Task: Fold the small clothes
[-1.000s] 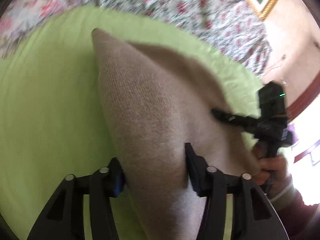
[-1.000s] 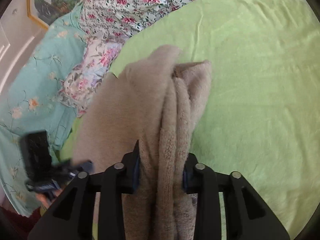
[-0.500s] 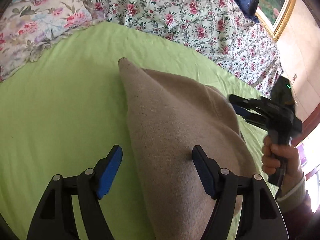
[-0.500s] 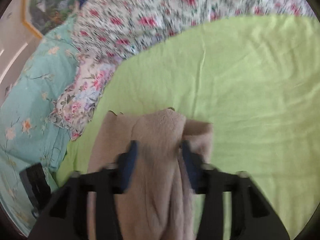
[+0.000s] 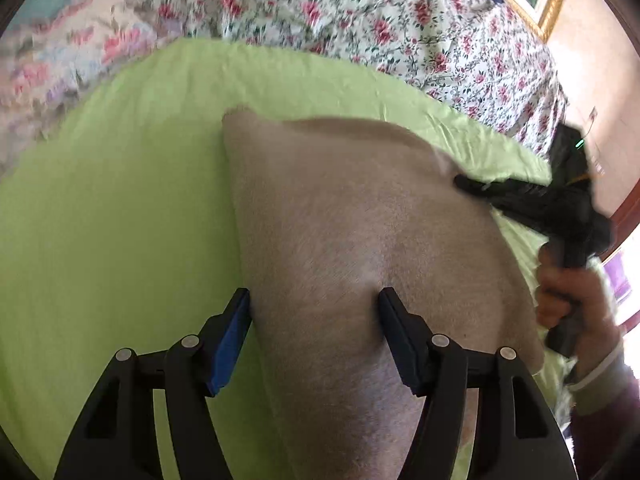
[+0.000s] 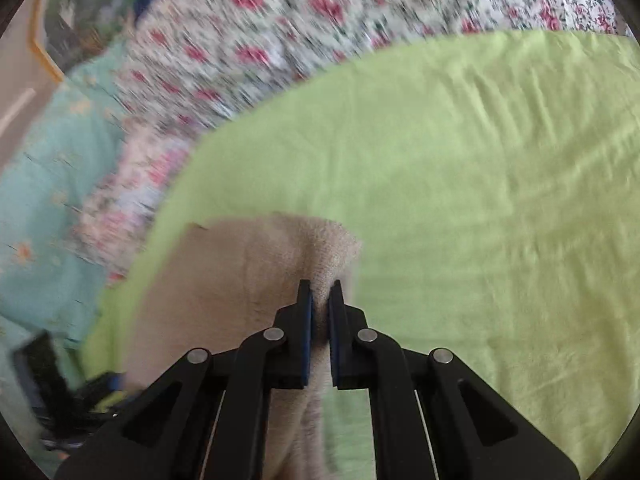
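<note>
A beige knit garment [image 5: 340, 208] lies on the lime-green sheet [image 5: 100, 240], humped up in the middle. My left gripper [image 5: 312, 304] straddles its near fold with the jaws closing. The left pad sits at the cloth's edge and the right finger dents the cloth. My right gripper [image 6: 320, 292] is closing, and its pads pinch a ridge of the garment [image 6: 240, 272] at the far corner. In the left wrist view the right gripper [image 5: 460, 180] reaches in from the right, held by a person's hand [image 5: 568, 292].
A floral quilt [image 5: 400, 20] lies beyond the green sheet [image 6: 480, 200], with a teal flowered blanket [image 6: 48, 200] to one side. A gold-framed picture [image 5: 548, 4] hangs on the wall. The left gripper shows as a dark blur [image 6: 52, 392].
Both grippers let the cloth go and drew back toward its near part. The right jaws then narrowed onto a ridge of it. The left jaws opened wide, then narrowed a little.
</note>
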